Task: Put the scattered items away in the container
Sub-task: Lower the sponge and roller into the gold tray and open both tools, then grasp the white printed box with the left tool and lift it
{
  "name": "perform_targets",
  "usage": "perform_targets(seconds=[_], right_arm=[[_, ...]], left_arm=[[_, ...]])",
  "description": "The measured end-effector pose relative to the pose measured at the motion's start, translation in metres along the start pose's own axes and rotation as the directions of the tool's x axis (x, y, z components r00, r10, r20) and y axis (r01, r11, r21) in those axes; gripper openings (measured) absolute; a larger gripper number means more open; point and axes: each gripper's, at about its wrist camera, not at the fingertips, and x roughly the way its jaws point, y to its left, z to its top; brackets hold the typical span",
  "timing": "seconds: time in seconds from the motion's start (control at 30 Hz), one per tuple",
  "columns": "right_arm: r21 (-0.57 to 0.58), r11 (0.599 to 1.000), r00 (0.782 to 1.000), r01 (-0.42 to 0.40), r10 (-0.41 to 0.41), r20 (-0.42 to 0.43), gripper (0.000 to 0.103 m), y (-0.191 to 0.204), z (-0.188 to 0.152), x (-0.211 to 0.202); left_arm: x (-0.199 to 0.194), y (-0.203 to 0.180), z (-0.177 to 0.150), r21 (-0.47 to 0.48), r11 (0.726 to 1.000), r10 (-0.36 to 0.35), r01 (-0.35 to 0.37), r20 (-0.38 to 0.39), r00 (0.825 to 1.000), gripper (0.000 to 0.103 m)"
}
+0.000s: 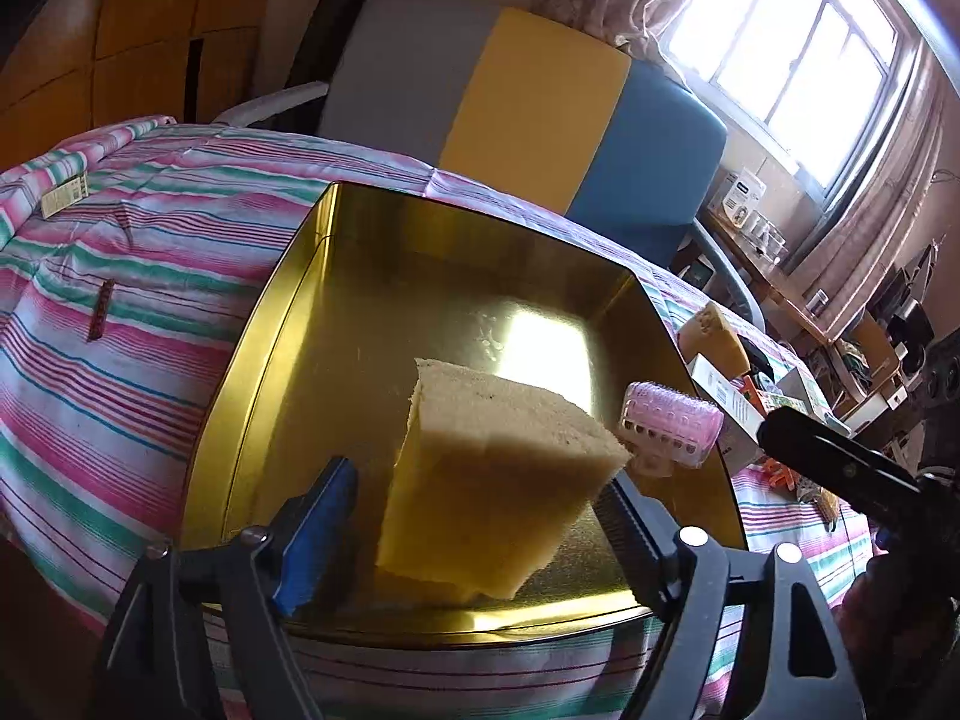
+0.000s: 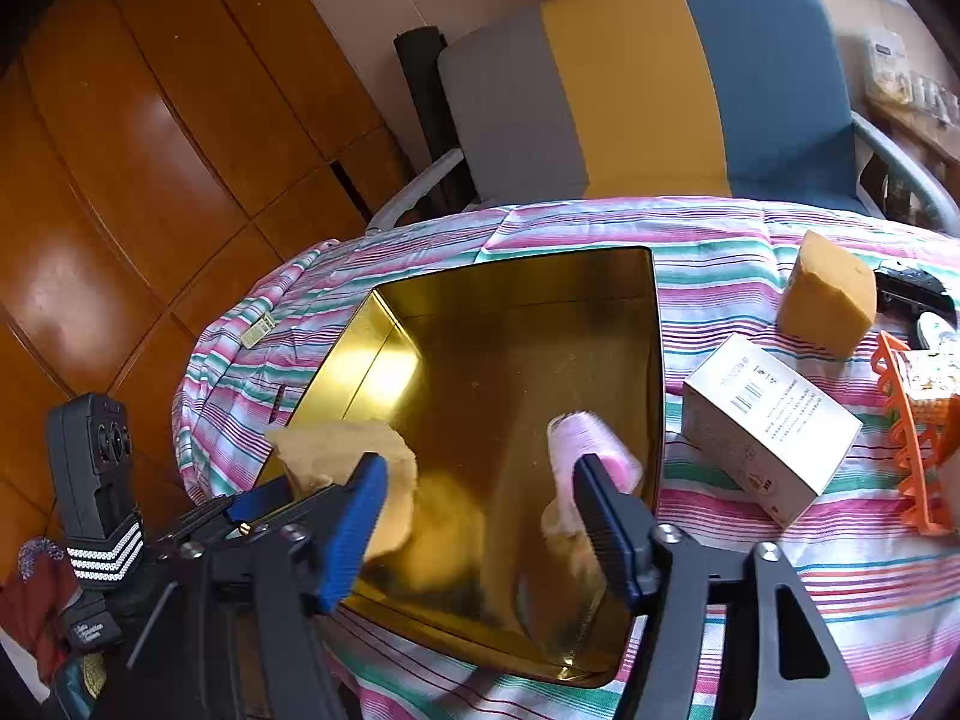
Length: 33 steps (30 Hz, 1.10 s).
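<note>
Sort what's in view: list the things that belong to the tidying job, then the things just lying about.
Job: gold tin; sponge; pink hair roller; second sponge; white carton; orange hair claw.

Lying about: striped cloth; armchair; wooden wardrobe.

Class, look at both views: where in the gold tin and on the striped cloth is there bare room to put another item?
The gold tin's far half is bare; sponge and pink roller fill its near end. Striped cloth left of it is mostly bare. Right is crowded: white box, orange clip.

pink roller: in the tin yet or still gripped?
Released, over the gold tin. The pink roller is clear of the open right gripper; whether it has landed, cannot tell.
</note>
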Motion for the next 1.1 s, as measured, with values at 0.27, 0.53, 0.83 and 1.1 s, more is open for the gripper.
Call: perform_targets(seconds=[0.27,0.53,0.83,1.1], right_arm=[[0.048,0.999,0.995,0.001,-0.006,0.098,0.102,-0.025,-0.013,-0.04],[0.09,0.973,0.97,0.21,-0.219,0.104,0.103,-0.085,-0.051,-0.081],[0.169,0.913,0.923,0.372,-0.384,0.038,0.103,-0.149,-0.088,-0.097],[0.213,0.9,0.922,0.38,-0.386,-0.014,0.103,-0.18,-0.104,-0.096]], left_arm=[[-0.025,0.005,-0.008,-0.031,0.998,0.049,-0.047,0.072,0.996,0.084],[-0.043,-0.016,-0.011,-0.009,0.999,0.048,-0.047,0.107,0.993,0.083],[-0.029,-0.128,-0.015,0.317,0.94,-0.133,0.126,0.002,0.991,0.083],[0.021,-0.207,0.002,0.419,0.89,-0.152,0.182,-0.105,0.983,0.083]])
